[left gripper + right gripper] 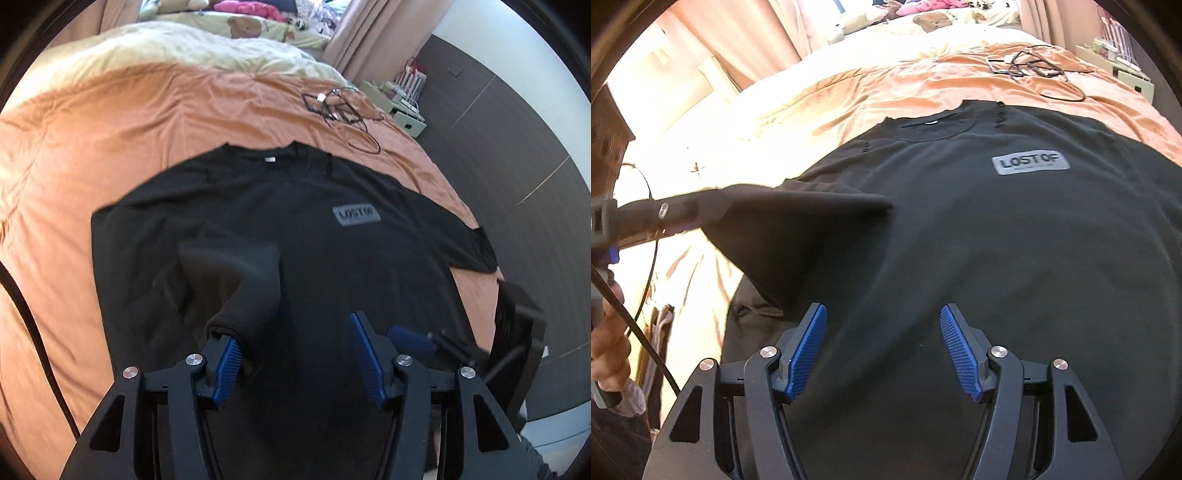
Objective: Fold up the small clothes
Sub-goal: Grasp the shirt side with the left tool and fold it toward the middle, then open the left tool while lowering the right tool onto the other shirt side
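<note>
A black T-shirt (pixel 332 266) with a grey "LOST OF" label (pixel 356 215) lies front up on the orange bedspread (pixel 110 147), collar toward the far side. My left gripper (pixel 295 339) is open above its lower left part. A lifted flap of the shirt (pixel 240 280) drapes over the tip of its left finger (pixel 225 354), and the pads do not press on it. In the right wrist view my right gripper (pixel 882 332) stands open just over the shirt (pixel 1015 240), with nothing between its pads. The raised flap (pixel 798 229) stretches off to the left.
A tangle of black cables (pixel 340 110) lies on the bedspread beyond the collar. A cream duvet (pixel 184 48) and soft toys are at the head of the bed. Boxes (pixel 402 107) stand on the floor past the right edge. A hand (pixel 609 350) is at the left.
</note>
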Demonstrator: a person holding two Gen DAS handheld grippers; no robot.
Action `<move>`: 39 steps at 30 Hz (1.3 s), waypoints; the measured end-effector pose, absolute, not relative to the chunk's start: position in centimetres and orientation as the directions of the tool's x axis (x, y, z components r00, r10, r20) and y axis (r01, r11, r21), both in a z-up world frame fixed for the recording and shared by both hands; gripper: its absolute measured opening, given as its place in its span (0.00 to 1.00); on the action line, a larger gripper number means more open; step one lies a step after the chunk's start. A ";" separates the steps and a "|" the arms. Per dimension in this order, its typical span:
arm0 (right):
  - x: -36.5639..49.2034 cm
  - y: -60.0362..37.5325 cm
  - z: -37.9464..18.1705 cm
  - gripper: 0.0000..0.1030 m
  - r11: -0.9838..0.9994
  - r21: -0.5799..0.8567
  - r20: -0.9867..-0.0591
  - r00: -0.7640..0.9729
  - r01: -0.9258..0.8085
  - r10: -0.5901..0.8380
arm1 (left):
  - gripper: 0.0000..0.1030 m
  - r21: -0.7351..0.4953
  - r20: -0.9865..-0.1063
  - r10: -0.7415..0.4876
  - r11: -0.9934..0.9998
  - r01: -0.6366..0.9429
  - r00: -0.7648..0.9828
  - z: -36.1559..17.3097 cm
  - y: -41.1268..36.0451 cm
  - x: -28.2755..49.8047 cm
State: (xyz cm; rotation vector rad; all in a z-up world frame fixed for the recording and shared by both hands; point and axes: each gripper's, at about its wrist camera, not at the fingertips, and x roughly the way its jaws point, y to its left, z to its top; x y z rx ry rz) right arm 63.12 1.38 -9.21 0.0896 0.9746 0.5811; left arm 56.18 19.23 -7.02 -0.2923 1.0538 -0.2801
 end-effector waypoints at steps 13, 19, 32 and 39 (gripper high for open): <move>60.7 9.3 -6.6 0.61 0.800 0.298 -0.699 0.451 -0.521 0.554 | 0.70 -0.294 -0.820 -0.247 0.956 -0.010 0.516 -4.6 24.2 49.0; 62.1 14.0 -8.4 0.61 0.755 0.270 -0.730 0.385 -0.597 0.565 | 0.62 -0.295 -0.853 -0.192 0.945 -0.144 0.485 -7.7 28.5 48.1; 65.7 21.2 -9.4 0.53 0.690 0.321 -0.802 0.202 -0.648 0.562 | 0.35 -0.336 -0.887 -0.227 0.914 -0.226 0.402 -16.0 32.4 48.5; 67.8 23.8 -11.9 0.53 0.715 0.317 -0.836 0.174 -0.622 0.521 | 0.23 -0.385 -0.884 -0.274 0.886 -0.259 0.378 -18.6 33.6 48.8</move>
